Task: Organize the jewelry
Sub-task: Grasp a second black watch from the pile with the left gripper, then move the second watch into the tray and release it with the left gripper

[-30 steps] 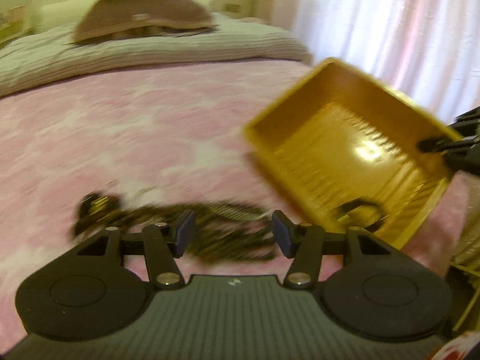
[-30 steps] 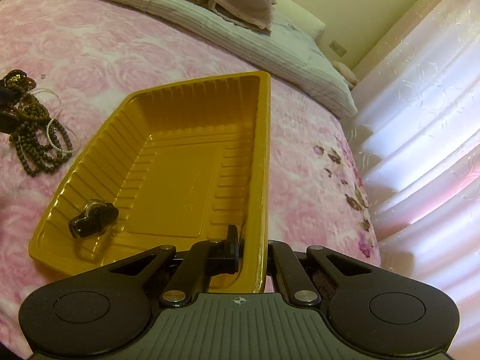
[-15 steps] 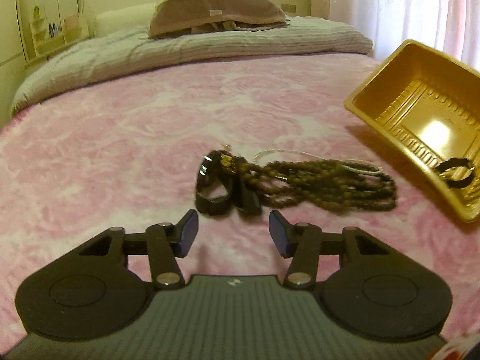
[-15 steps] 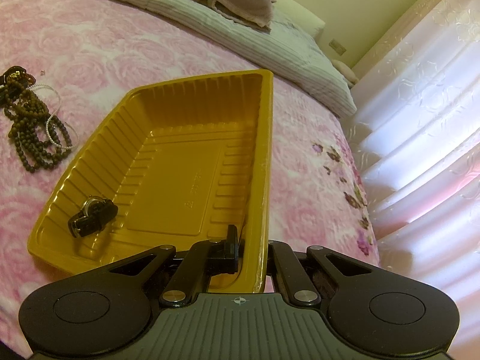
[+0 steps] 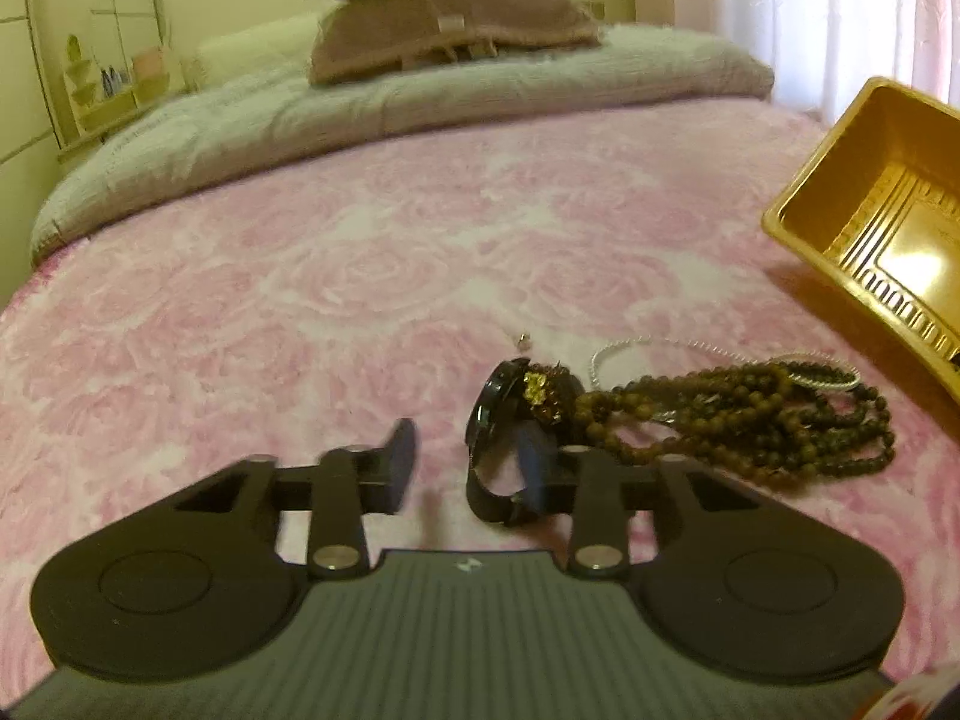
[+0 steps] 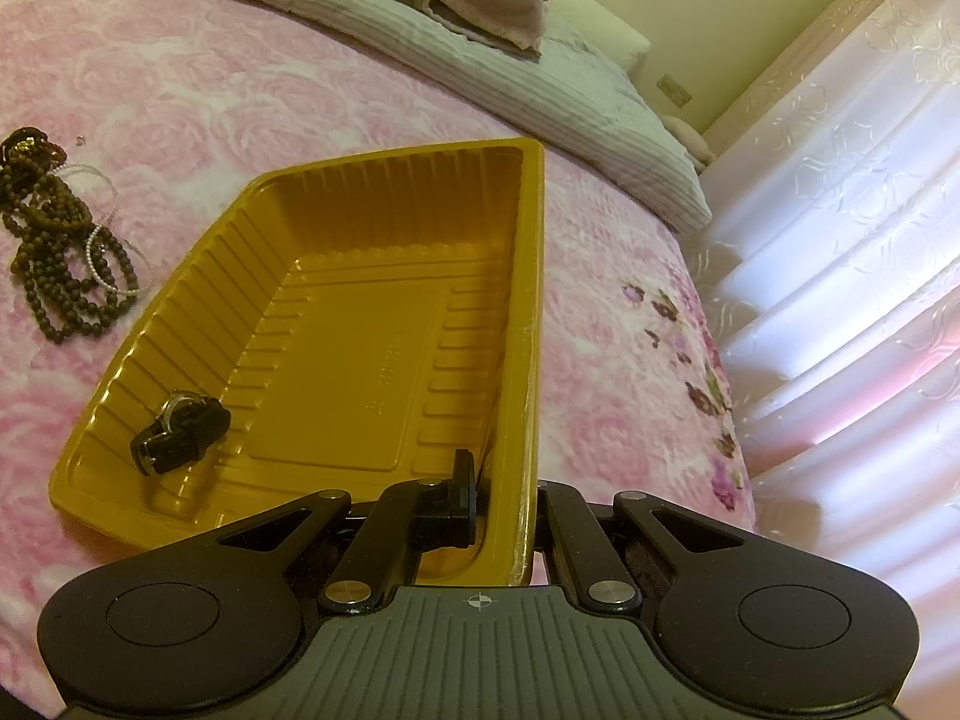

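My left gripper [image 5: 471, 468] is open, low over the pink bedspread. A black watch [image 5: 501, 444] lies between its fingers, close against the right finger. Behind the watch sit a gold ornament [image 5: 540, 393], brown bead strands [image 5: 744, 420] and a thin pearl bracelet [image 5: 660, 345]. My right gripper [image 6: 504, 486] is shut on the near wall of a yellow plastic tray [image 6: 534, 276] and holds it tilted. A second black watch [image 6: 180, 432] lies in the tray's low left corner. The beads [image 6: 57, 264] also show at the left of the right wrist view, and the tray [image 5: 852, 198] at the right of the left wrist view.
Stacked pillows [image 5: 450, 18] and a folded grey-green quilt [image 5: 360, 120] lie at the head of the bed. White curtains [image 6: 840, 210] hang along the bed's right side. A shelf with small items [image 5: 114, 84] stands at the far left.
My left gripper has moved forward and left, so the black watch now sits between its fingers. The tray stays gripped by my right gripper, its watch barely shifted.
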